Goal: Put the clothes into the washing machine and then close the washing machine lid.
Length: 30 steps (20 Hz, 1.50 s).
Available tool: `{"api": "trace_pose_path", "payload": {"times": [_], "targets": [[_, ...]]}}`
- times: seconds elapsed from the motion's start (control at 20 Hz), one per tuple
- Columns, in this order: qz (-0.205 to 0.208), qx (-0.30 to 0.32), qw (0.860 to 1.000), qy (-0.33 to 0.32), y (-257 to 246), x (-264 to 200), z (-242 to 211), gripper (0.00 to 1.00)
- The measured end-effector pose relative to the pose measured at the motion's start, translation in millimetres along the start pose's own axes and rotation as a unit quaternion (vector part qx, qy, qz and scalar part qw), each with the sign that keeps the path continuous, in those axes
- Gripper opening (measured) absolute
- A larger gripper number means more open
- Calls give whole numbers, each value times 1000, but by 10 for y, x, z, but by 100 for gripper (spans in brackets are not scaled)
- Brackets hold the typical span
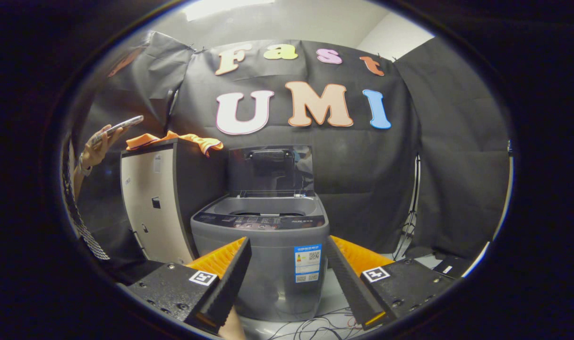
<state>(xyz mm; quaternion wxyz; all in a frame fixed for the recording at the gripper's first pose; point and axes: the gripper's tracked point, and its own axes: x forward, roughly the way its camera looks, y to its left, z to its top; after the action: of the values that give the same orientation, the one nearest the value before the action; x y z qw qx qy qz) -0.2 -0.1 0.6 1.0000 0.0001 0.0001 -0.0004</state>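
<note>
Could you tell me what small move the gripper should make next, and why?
Probably lift toward the orange cloth on the cabinet: the gripper is open and holds nothing, the washing machine stands just ahead with its lid already up.

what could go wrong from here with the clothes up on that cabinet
1. The orange garment lies on top of the cabinet, one end hanging over its edge; a pull could drop it to the floor.
2. The open gripper is far from it, with the washing machine just ahead.
3. The upright lid may fall shut if bumped.
</note>
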Motion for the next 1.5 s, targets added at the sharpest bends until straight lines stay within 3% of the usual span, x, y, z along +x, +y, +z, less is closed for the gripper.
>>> {"api": "trace_pose_path", "payload": {"times": [0.75,0.9,1.15,1.5], "targets": [[-1,0,1000,-1,-1,2,3,96],[-26,-4,1000,-11,-29,57,67,96],[-11,-4,998,-63,393,384,754,96],[68,-28,996,-58,1438,964,1677,96]]}}
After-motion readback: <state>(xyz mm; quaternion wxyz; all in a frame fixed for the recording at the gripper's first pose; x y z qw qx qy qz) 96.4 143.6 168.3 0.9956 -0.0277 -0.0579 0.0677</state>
